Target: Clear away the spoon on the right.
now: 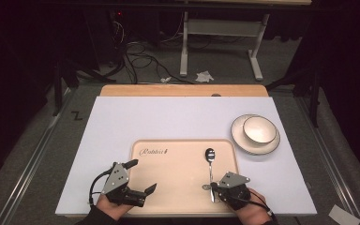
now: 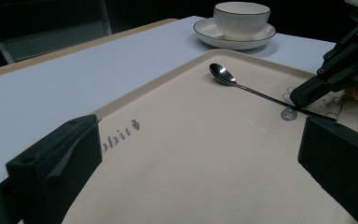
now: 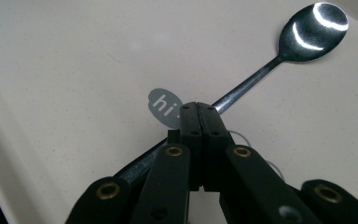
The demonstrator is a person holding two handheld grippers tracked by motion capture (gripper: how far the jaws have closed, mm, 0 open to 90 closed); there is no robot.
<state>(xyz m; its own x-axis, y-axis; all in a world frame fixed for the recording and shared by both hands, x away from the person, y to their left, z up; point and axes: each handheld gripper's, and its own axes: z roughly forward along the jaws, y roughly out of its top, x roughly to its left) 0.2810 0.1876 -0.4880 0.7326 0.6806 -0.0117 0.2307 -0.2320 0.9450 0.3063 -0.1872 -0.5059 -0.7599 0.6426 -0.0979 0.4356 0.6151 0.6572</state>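
Right gripper [image 3: 199,109] jaws pinched on spoon [image 3: 307,35] handle — tray [image 1: 168,199] mid-floor (left half bare).

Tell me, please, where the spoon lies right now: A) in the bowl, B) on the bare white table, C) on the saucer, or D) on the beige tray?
D: the spoon lies flat on the beige tray, its handle under the right gripper, apart from the bowl.

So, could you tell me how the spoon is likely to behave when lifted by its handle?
The spoon looks like polished metal, so probably stiff and somewhat slippery. The right gripper pinches the thin handle far from the bowl, so the bowl end may droop or swivel.
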